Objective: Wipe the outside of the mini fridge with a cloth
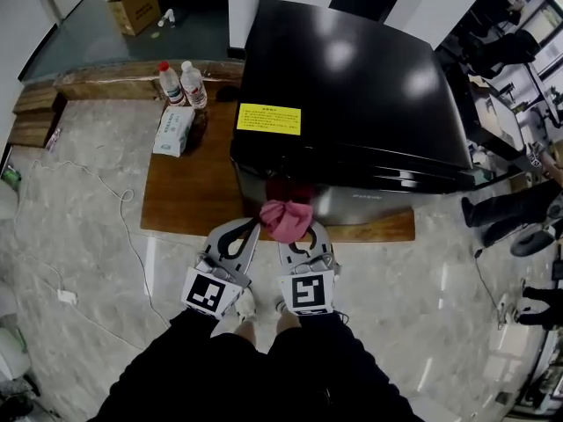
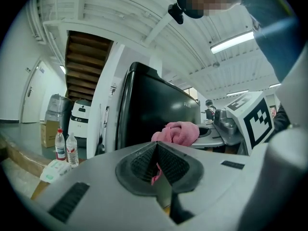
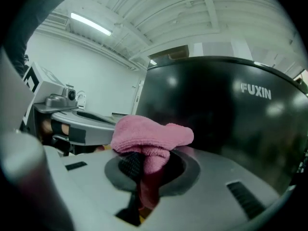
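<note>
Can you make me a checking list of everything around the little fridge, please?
Surface: wooden board on a pale stone floor; the fridge stands on it.
Job's things: black mini fridge; pink cloth bunched in front of it.
Clutter: two water bottles, tissue pack, cardboard box.
Grippers: right gripper shut on the cloth; left gripper fingers together, pinching a pink sliver, seemingly a cloth corner.
Cables: white cable trailing across the floor.
Surroundings: a person's legs at the right.

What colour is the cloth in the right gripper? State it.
Pink; the cloth shows best in the right gripper view.
</note>
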The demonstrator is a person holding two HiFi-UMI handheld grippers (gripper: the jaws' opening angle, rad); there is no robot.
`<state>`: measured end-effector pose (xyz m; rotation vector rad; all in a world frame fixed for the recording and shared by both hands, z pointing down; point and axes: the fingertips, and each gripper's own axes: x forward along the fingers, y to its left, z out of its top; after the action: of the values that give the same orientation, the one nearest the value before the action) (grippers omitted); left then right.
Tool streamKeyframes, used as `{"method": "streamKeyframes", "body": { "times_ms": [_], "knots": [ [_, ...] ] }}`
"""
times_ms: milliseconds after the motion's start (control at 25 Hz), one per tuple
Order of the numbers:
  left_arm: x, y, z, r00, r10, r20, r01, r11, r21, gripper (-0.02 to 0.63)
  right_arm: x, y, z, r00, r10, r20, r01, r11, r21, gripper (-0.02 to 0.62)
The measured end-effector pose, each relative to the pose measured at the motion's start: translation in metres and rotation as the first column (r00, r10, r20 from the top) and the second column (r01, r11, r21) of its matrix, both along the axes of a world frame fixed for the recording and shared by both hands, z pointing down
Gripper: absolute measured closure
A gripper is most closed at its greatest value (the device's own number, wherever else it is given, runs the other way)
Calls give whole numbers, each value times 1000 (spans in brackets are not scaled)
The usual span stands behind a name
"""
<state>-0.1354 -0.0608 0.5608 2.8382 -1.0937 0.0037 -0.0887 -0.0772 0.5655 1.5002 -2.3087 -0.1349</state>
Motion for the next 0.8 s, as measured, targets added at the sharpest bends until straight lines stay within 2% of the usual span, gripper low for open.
{"method": "streamKeyframes", "body": {
  "times_ms": [240,320,600,800],
  "knots": [
    [5,-5,50,1000,-2,8,2,998,-60,600,2,-3,49,999,-34,-40,34,999,-3,537],
    [7,-7,68,1000,2,15,-1,998,-65,600,2,-3,70,999,-38,-31,37,999,-30,537],
    [5,-12,138,999,-16,47,23,987,-160,600,5,-5,143,1000,-13,-12,12,993,-121,537],
    [6,-14,167,997,-6,79,22,980,-195,600,4,-5,185,1000,-7,-17,3,982,-188,537]
  ]
}}
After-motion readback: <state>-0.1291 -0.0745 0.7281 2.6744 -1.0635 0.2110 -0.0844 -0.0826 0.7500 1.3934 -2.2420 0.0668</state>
